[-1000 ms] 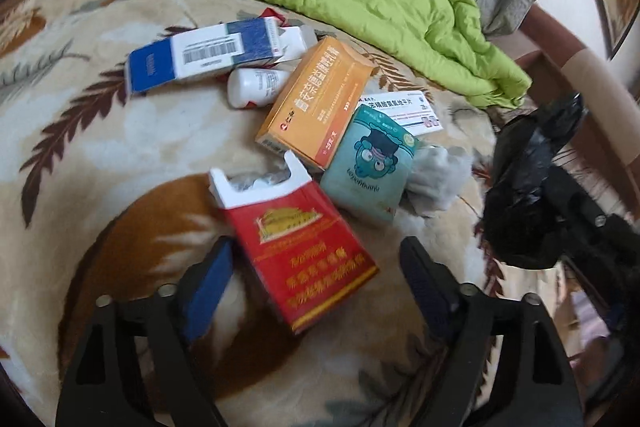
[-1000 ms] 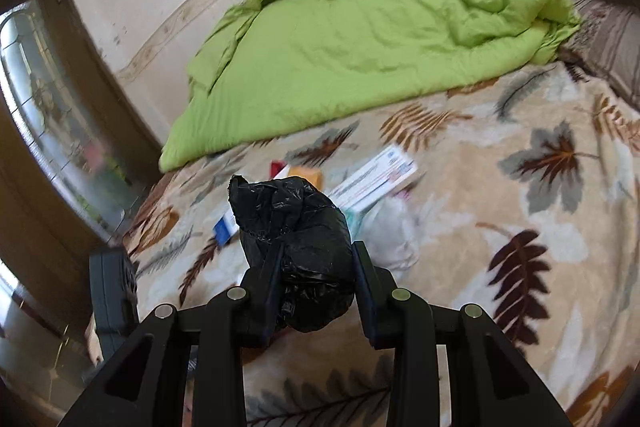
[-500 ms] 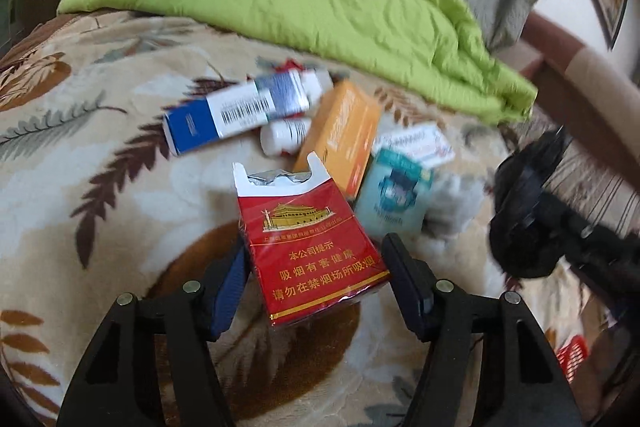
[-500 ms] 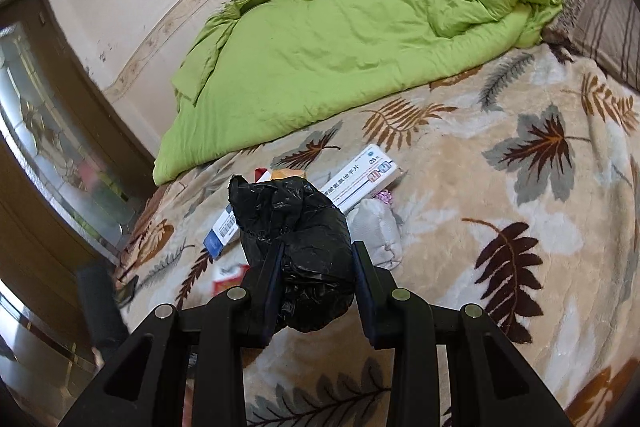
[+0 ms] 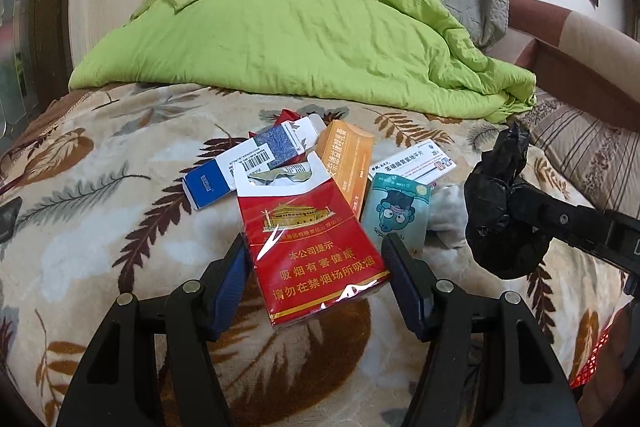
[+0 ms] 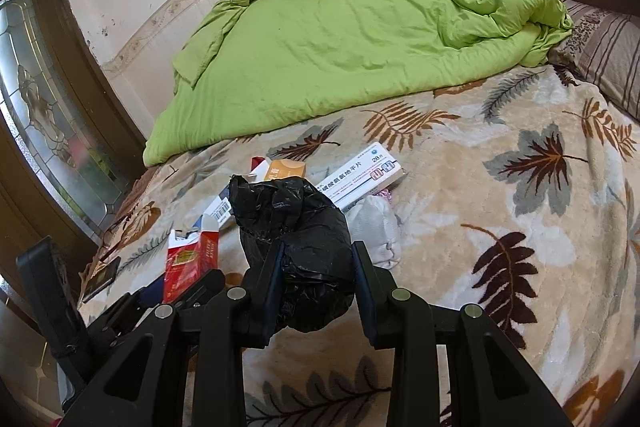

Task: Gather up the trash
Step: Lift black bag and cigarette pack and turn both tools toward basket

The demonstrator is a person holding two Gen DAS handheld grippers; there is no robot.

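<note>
- Trash lies scattered on a leaf-patterned blanket (image 5: 100, 227), mid-frame in the left wrist view, below a rumpled green duvet (image 5: 300, 39) that fills the upper middle.
- Left gripper (image 5: 316, 275), at the lower centre of its own view, is clamped on a red cigarette pack (image 5: 312, 247); both blue pads press its long side edges, and the pack appears lifted off the blanket.
- Long axis of the pack runs away from the gripper, up the frame, torn open end farthest out, so it sits in line with the fingers.
- Right gripper (image 6: 316, 283), at the lower centre of the right wrist view, is closed narrowly on a crumpled black plastic bag (image 6: 296, 247). The bag is bunched into a ball; no open mouth can be seen.
- In the left view that bag (image 5: 500, 219) hangs at the right edge of the frame, just right of the held pack and at about the same height. This is the relation the next move likely turns on: the pack must travel rightward to the bag, and the bag probably needs opening first.
- Pieces left on the blanket, just above the pack: a blue-and-white box (image 5: 244, 163), an orange box (image 5: 348, 159), a teal cartoon pouch (image 5: 400, 211), a long white medicine box (image 5: 412, 163) and a pale crumpled wad (image 5: 448, 215). All lie nearer the left gripper, though the wad sits close beside the bag.
</note>
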